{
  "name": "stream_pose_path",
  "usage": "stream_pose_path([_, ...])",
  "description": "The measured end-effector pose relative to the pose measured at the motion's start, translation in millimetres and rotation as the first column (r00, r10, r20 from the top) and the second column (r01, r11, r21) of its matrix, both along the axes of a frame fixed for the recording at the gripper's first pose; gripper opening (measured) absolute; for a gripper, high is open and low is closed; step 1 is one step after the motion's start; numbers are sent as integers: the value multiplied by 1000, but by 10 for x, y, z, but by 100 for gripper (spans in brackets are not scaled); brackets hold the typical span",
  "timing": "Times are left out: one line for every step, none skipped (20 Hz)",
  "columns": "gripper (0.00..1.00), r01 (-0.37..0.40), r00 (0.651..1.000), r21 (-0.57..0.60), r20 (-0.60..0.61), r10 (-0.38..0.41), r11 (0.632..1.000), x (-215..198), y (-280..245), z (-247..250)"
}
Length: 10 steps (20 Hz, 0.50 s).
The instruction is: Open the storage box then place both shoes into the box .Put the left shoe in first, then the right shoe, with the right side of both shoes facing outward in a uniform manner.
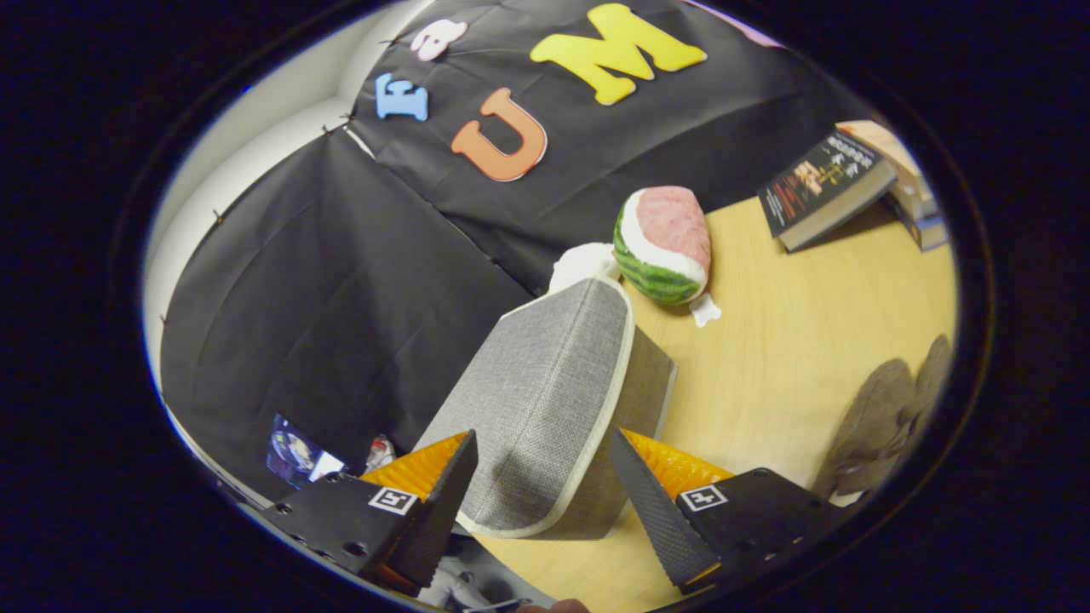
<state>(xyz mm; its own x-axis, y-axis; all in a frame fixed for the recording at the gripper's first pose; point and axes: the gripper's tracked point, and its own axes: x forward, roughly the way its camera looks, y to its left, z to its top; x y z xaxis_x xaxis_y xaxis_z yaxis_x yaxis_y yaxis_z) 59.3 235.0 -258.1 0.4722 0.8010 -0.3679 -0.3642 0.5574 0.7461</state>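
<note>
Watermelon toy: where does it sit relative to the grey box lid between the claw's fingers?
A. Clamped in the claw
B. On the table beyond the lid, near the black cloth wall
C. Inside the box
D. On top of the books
B: the watermelon toy rests on the table beyond the raised lid, which stands between the fingers of the claw.

We found the grey fabric storage box with cream piping on the wooden table, its lid raised; a brown shoe lay near it.
</note>
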Motion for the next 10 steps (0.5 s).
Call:
stream_pose_path([95,-3,999,28,-34,4,1000,-13,25,-26])
stream_pose_path([95,-3,997,44,-71,6,999,-20,34,-98])
stream_pose_path([95,0,994,67,-108,7,998,10,93,-134])
stream_pose_path([95,3,989,99,-147,11,995,38,136,-144])
stream_pose_path([95,6,983,126,-184,17,992,62,170,-134])
stream_pose_path([95,10,977,146,-210,22,989,48,182,-141])
stream_pose_path([95,4,973,173,-227,36,985,37,195,-125])
stream_pose_path([88,2,971,193,-236,45,981,7,200,-70])
stream_pose_path([82,-5,969,189,-242,51,982,-5,207,-68])
stream_pose_path([76,-7,968,186,-243,53,983,63,152,-47])
